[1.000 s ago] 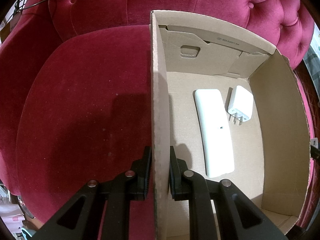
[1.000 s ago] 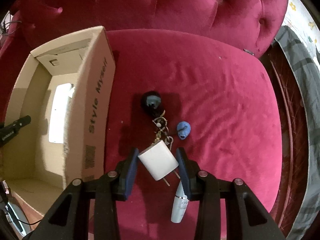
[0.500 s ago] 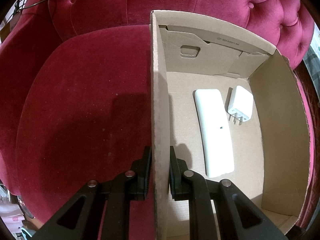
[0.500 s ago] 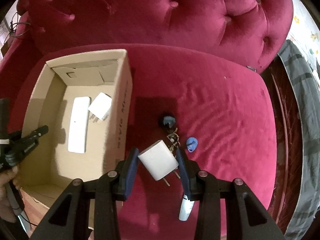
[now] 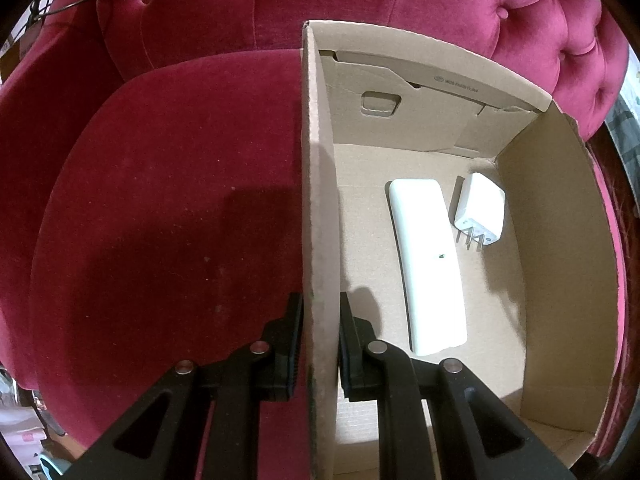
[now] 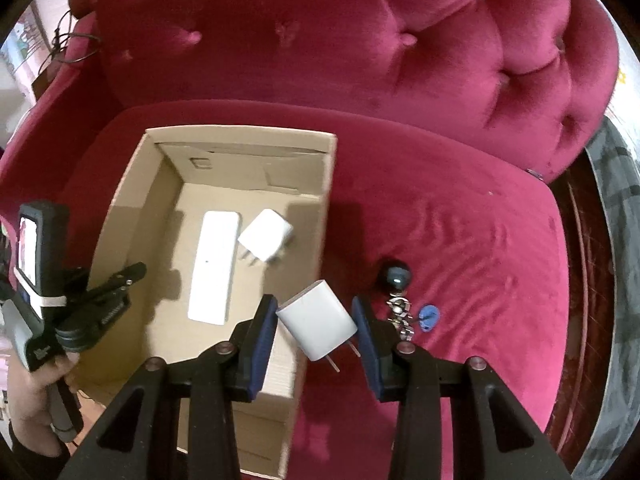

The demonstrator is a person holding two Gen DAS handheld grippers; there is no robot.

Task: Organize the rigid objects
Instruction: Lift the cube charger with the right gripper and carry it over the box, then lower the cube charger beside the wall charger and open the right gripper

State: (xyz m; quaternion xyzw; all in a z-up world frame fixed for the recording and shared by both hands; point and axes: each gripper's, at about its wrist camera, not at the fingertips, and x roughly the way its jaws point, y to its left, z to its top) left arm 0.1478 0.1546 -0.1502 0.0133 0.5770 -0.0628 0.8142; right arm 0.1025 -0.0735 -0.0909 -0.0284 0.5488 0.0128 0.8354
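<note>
An open cardboard box (image 6: 324, 200) (image 5: 560, 240) sits on a red velvet sofa. Inside lie a long white bar (image 5: 428, 264) (image 6: 214, 268) and a white plug adapter (image 5: 480, 208) (image 6: 266, 240). My left gripper (image 5: 316, 340) (image 6: 132, 276) is shut on the box's left wall (image 5: 318, 240). My right gripper (image 6: 316, 320) is shut on a second white plug adapter (image 6: 316, 320), held in the air above the box's right wall. A key bunch with a dark ball (image 6: 394, 276) and a blue fob (image 6: 428, 314) lies on the seat to the right.
The tufted sofa back (image 6: 360, 40) rises behind the box. The seat cushion (image 5: 160, 200) lies left of the box. A grey cloth (image 6: 624, 240) lies beyond the sofa's right edge. A cable (image 6: 72, 48) hangs at the far left.
My right gripper has risen and moved left with the adapter, from over the keys to above the box's right wall. My left gripper has stayed clamped on the box wall.
</note>
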